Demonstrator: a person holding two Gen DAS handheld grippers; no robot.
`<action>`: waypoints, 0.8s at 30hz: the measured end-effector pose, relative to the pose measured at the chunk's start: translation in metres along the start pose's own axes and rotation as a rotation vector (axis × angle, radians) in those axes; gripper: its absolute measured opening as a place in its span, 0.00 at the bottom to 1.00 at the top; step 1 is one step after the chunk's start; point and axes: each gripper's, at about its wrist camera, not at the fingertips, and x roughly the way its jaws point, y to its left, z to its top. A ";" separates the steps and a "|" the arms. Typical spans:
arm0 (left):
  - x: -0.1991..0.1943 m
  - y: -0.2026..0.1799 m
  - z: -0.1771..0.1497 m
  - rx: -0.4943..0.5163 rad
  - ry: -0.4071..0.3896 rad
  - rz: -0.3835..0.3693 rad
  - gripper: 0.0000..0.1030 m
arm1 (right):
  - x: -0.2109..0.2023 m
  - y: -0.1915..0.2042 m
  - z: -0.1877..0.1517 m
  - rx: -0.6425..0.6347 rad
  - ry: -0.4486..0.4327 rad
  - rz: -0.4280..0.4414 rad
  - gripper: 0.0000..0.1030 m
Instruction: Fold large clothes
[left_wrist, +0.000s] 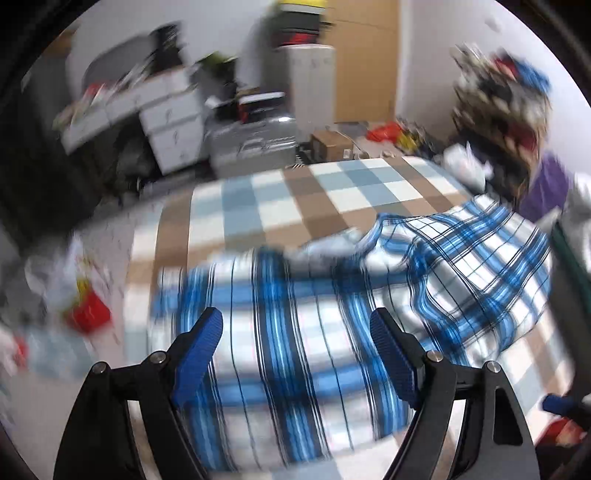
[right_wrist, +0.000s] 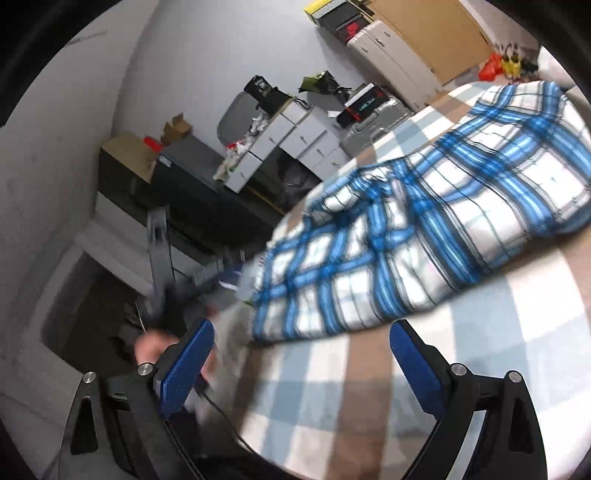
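Note:
A blue, white and black plaid shirt (left_wrist: 332, 302) lies rumpled on a bed with a checked brown, blue and white cover (left_wrist: 280, 199). My left gripper (left_wrist: 295, 332) hovers over the shirt's near part with its blue pads wide apart and no cloth pinched between them. In the right wrist view the same shirt (right_wrist: 424, 229) lies ahead, its lower edge just beyond the fingertips. My right gripper (right_wrist: 301, 336) stands open over the bare bed cover (right_wrist: 406, 387), holding nothing. Both views are motion-blurred.
White drawer units (left_wrist: 162, 114) and a silver case (left_wrist: 258, 136) stand beyond the bed; a cardboard box (left_wrist: 332, 144) sits on the floor. A heap of clothes (left_wrist: 502, 110) rises at the right. A person's hand (right_wrist: 151, 347) shows blurred at the right gripper's left finger.

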 end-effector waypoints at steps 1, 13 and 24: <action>0.008 -0.006 0.016 0.045 0.019 -0.009 0.76 | -0.002 0.001 0.001 -0.008 -0.004 -0.003 0.95; 0.157 -0.069 0.078 0.251 0.380 -0.074 0.59 | -0.028 -0.023 0.013 0.037 -0.057 0.028 0.95; 0.164 -0.055 0.130 0.246 0.247 0.055 0.00 | -0.016 -0.030 0.017 0.014 0.009 -0.005 0.95</action>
